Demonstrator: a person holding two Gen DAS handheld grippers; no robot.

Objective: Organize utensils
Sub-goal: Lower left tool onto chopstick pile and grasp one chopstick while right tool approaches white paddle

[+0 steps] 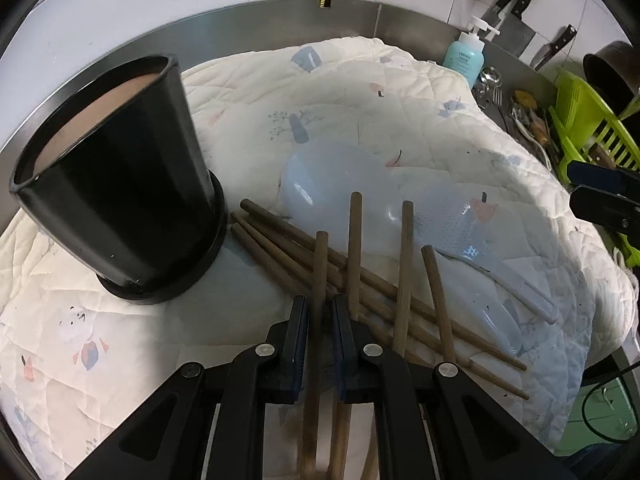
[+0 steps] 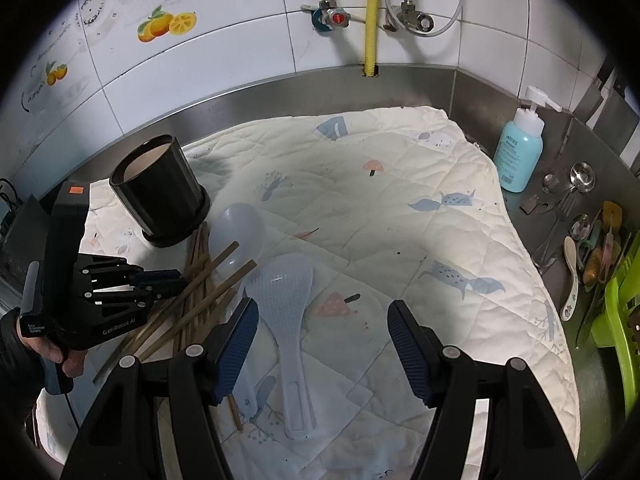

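Several brown wooden chopsticks (image 1: 372, 280) lie in a loose pile on a quilted cloth (image 1: 360, 120), also in the right wrist view (image 2: 200, 292). My left gripper (image 1: 320, 312) is shut on one chopstick (image 1: 320, 264); it shows from outside in the right wrist view (image 2: 176, 280). A black holder cup (image 1: 120, 184) stands left of the pile, also in the right wrist view (image 2: 160, 188). A translucent ladle (image 2: 236, 232) and rice paddle (image 2: 286, 300) lie beside the chopsticks. My right gripper (image 2: 322, 324) is open and empty above the paddle.
A steel counter wall (image 2: 280, 92) and tiled wall run behind. A blue pump bottle (image 2: 518, 152) stands at the right. Metal spoons and forks (image 2: 568, 200) and a green drying rack (image 2: 616, 312) sit at the far right. Knives (image 1: 516, 16) hang on the wall.
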